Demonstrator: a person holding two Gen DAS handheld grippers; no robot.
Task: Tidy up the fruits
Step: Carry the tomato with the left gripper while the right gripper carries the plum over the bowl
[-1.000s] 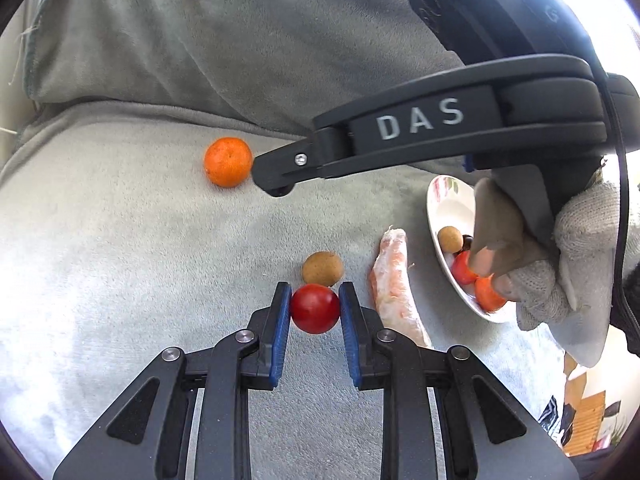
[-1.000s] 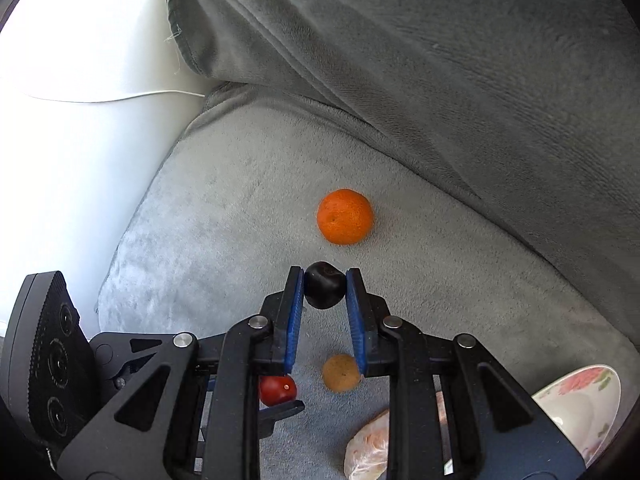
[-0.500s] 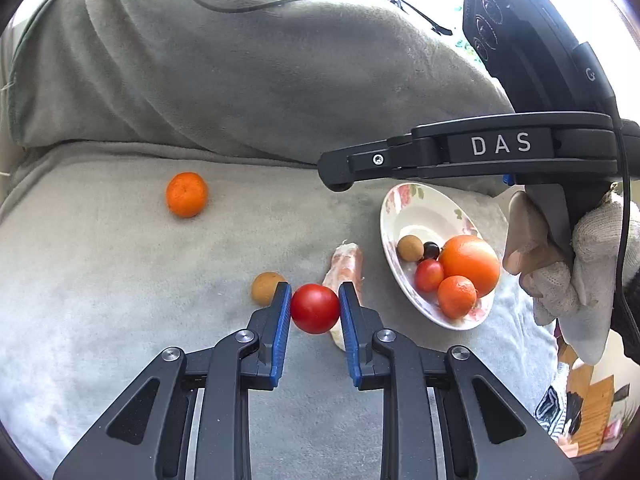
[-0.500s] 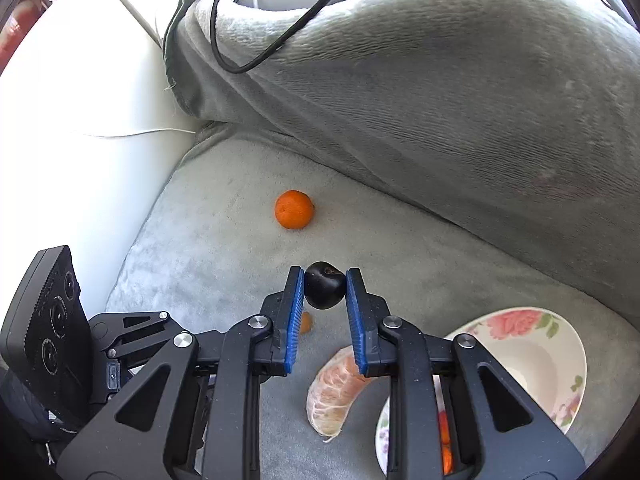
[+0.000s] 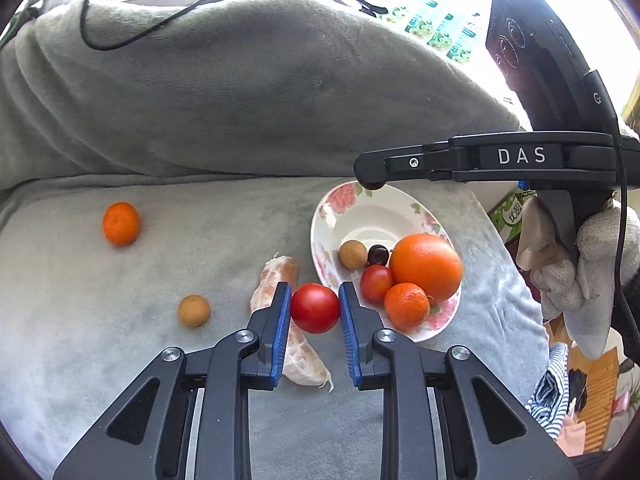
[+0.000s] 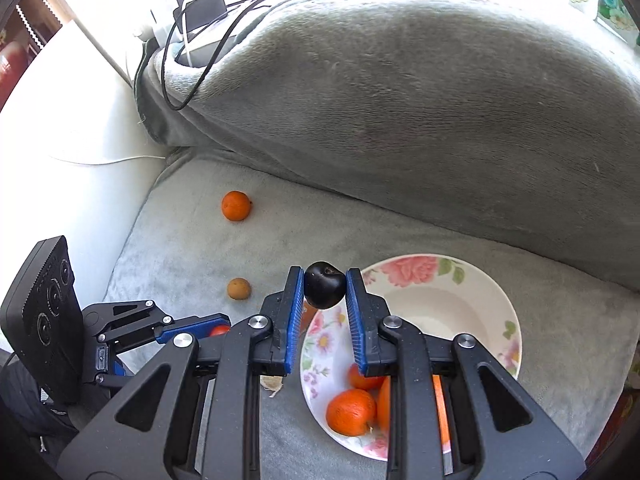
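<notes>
My left gripper [image 5: 315,309] is shut on a red tomato [image 5: 315,308], held above the grey blanket just left of the floral plate [image 5: 352,216]. The plate holds a large orange [image 5: 426,266], a small tangerine [image 5: 406,306], a red tomato [image 5: 376,283], a brown longan [image 5: 353,254] and a dark cherry [image 5: 378,255]. My right gripper [image 6: 324,290] is shut on a dark cherry [image 6: 324,290] over the plate's left rim [image 6: 408,264]. A tangerine [image 5: 121,223], a longan [image 5: 194,311] and a peeled citrus segment [image 5: 304,356] lie loose on the blanket.
A grey blanket covers the sofa seat [image 5: 160,260] and backrest [image 5: 240,100]. Cables and a power adapter [image 6: 200,12] lie on top of the backrest. A white armrest [image 6: 60,140] borders the seat on the left. The loose tangerine [image 6: 237,205] and longan [image 6: 239,289] show in the right wrist view.
Both grippers have lifted and moved right toward the plate with their fruit. The right gripper now hangs over the plate's rim; the loose tangerine is farther away.
</notes>
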